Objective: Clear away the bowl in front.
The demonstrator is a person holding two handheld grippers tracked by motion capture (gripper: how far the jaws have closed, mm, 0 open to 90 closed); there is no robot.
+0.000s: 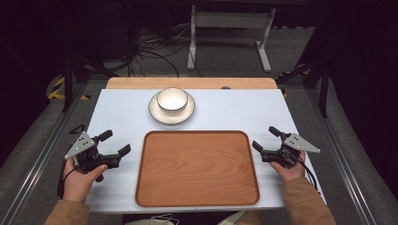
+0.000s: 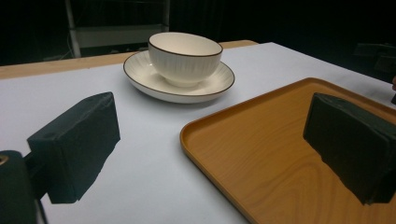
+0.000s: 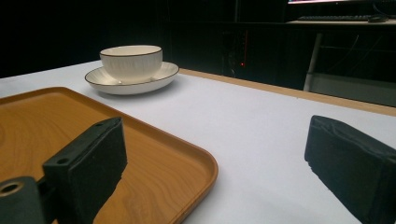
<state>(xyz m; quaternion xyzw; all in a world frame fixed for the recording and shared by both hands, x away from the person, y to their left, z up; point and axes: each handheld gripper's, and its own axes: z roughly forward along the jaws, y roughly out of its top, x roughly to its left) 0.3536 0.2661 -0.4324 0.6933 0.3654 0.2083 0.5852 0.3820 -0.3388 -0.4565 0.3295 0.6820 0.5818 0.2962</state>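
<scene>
Both grippers sit low at the near corners of the table in the high view, each held in a hand. The left gripper (image 1: 114, 143) rests on the white tabletop (image 1: 122, 117) just left of the wooden tray (image 1: 197, 166), its jaws spread wide with nothing between them. The right gripper (image 1: 266, 138) sits just right of the tray, jaws likewise apart and empty. The tray lies flat at the near middle of the table and carries nothing. Beyond its far edge, apart from it, a white bowl (image 1: 172, 99) stands upright in a white plate (image 1: 159, 115) with a dark rim. A strip of bare wood (image 1: 141, 83) runs along the table's far side.

Seen from the left gripper view, the left gripper (image 2: 210, 149) has its two black jaws standing well apart, holding nothing. One hangs over the white tabletop (image 2: 140, 158), the other over the tray (image 2: 261, 154). Farther off, the bowl (image 2: 185, 56) sits centred on the plate (image 2: 140, 74), both well clear of the jaws.

Seen from the right gripper view, the right gripper (image 3: 215, 158) is also spread open and empty. One jaw hovers above the tray's (image 3: 154, 154) corner, the other above the white tabletop (image 3: 261, 140). The bowl (image 3: 131, 60) and plate (image 3: 159, 74) stand at the far left, past the tray's edge and not touching it.
</scene>
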